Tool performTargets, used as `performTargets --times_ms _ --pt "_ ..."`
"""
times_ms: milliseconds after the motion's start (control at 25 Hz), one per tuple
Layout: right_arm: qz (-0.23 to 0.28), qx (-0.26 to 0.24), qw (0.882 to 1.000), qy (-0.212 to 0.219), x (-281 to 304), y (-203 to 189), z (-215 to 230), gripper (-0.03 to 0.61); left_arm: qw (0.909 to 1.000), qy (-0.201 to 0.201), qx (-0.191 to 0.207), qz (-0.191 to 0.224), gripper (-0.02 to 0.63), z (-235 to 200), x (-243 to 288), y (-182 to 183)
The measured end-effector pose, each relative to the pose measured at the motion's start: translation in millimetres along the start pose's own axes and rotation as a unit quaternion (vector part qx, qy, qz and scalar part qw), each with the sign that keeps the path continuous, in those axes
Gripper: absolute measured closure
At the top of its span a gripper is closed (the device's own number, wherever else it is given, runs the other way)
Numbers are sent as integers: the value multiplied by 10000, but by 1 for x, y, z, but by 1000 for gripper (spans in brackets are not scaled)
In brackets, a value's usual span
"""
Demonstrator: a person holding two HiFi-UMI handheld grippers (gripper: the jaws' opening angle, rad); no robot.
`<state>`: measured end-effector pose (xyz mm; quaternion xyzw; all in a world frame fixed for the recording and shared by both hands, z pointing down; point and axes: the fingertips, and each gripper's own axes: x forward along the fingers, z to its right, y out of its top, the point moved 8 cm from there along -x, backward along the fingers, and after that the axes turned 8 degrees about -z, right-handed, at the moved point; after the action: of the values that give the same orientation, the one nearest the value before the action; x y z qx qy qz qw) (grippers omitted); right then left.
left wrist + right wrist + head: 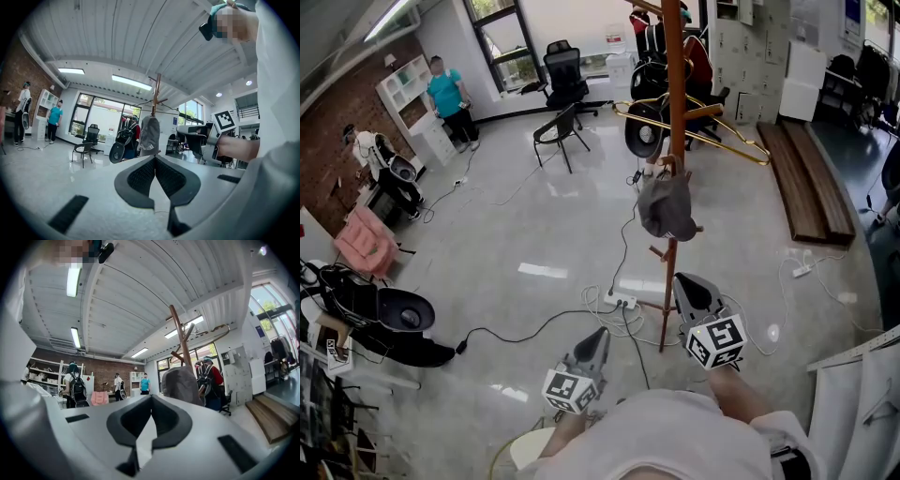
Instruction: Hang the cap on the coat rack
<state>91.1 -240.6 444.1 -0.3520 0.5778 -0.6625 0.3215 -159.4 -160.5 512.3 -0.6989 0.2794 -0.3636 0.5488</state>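
The left claw (600,336) and right claw (682,281) are closed, empty, near the coat rack (676,112) holding the cap (667,208); cables (623,314) cross the open floor (516,234).

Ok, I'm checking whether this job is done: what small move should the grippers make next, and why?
Probably just lower both grippers and stop. The grey fabric cap already hangs on the brown wooden coat rack, clear of both grippers. The left gripper and right gripper are shut, with nothing between their jaws.
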Motion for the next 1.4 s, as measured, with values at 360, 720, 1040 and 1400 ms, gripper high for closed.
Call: performTargets --times_ms 360,720,1040,1400 --pt "-386 11 9990 213 0 -27 -6 566 10000 45 3 -10 604 -3 -1 3" --pt "-623 93 9977 237 -5 -42 -7 566 10000 51 -15 -31 604 -2 1 2" --pt "-628 118 9977 245 -3 -45 -5 566 10000 54 -30 -26 604 -4 4 0" --pt "-621 126 9977 255 -2 -43 -8 566 10000 46 -39 -37 604 -4 3 0"
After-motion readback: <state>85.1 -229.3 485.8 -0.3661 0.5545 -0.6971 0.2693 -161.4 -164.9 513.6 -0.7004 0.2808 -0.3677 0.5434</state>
